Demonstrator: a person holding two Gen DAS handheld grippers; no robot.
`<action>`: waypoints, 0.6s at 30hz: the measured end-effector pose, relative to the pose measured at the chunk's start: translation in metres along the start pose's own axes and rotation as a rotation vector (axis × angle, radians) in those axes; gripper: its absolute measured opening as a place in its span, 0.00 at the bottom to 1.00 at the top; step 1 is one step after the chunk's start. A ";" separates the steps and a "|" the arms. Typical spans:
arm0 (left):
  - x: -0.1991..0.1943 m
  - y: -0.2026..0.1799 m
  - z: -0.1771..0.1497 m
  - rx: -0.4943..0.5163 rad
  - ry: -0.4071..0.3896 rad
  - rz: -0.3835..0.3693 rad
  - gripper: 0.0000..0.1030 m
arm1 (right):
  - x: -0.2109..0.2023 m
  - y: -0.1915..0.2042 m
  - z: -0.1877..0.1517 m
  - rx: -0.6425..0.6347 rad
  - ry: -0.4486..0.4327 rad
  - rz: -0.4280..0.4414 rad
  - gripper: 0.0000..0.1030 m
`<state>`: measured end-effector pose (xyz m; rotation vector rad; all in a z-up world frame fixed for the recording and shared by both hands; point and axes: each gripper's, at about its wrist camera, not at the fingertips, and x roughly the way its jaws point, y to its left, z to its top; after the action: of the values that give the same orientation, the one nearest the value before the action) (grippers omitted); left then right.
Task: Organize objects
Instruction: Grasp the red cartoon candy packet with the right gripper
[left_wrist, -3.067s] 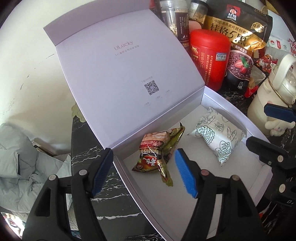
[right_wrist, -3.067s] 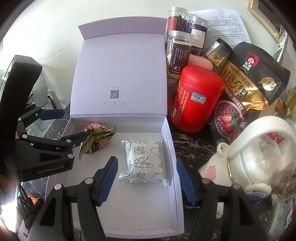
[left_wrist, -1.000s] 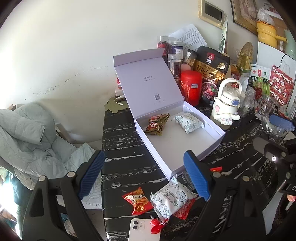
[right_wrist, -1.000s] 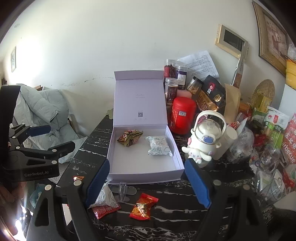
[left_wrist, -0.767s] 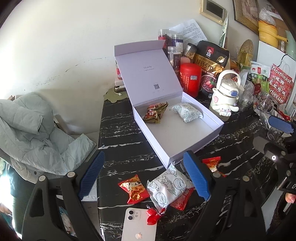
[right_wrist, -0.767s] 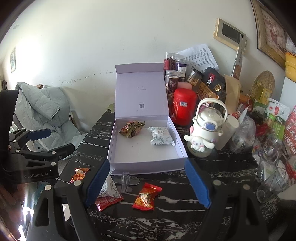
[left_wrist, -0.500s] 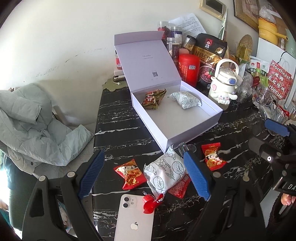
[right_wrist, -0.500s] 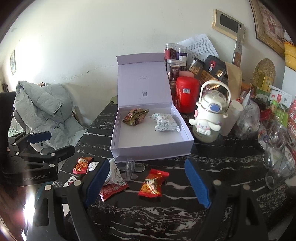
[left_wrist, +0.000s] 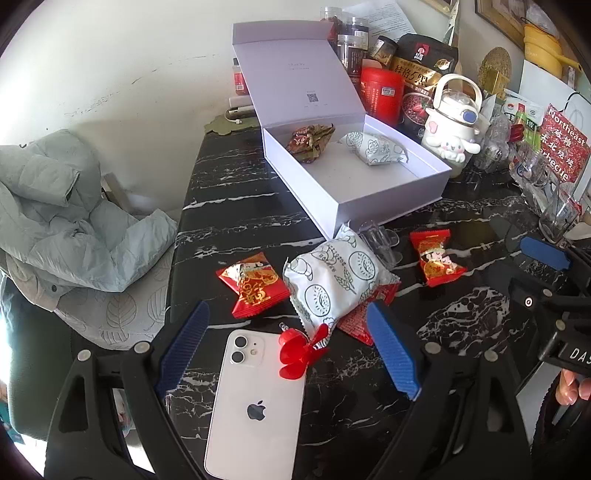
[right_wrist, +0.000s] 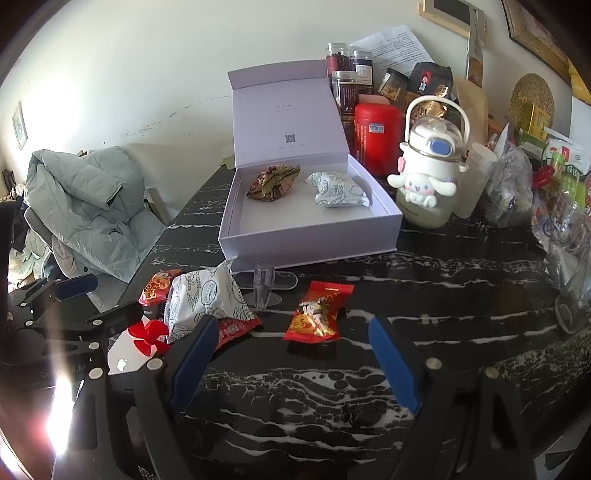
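Black marble worktop (left_wrist: 236, 206), cluttered at back. White gift box (left_wrist: 388, 192), lid up: 2 snack packs in. Left outside, near its front: white patterned pack (left_wrist: 332, 284), 3 red packs. Left gripper (left_wrist: 288, 350) & right gripper (right_wrist: 291, 358): fingers spread, empty. Approx. 1/3 done.

Glossy black marble with white veins makes up the table (right_wrist: 461, 280), and on it the matt lilac cardboard box (right_wrist: 306, 236) looks smooth and paper-skinned. Just in front of the box, shiny red foil candy wrappers (right_wrist: 317, 314) (left_wrist: 253, 284) crinkle beside a matt white printed snack pouch (left_wrist: 332, 284), and a clear plastic stand (right_wrist: 264, 282) catches the light. Nearest the camera from the box, a smooth gloss-backed white phone (left_wrist: 255, 406) lies by a red plastic flower clip (left_wrist: 299, 350), with ribbed blue rubber pads (left_wrist: 393, 354) on matt black plastic gripper arms.
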<state>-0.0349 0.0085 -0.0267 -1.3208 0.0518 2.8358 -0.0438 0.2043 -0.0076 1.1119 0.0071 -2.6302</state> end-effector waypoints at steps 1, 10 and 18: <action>0.001 0.000 -0.002 0.003 -0.001 0.001 0.84 | 0.003 0.000 -0.004 0.004 0.005 0.004 0.82; 0.021 -0.003 -0.026 0.005 0.040 0.009 0.84 | 0.027 0.003 -0.027 0.039 0.047 0.046 0.82; 0.035 0.000 -0.040 -0.031 0.077 -0.014 0.84 | 0.039 0.001 -0.036 0.046 0.067 0.012 0.82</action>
<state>-0.0267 0.0068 -0.0792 -1.4300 -0.0007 2.7849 -0.0441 0.1977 -0.0603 1.2109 -0.0470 -2.5942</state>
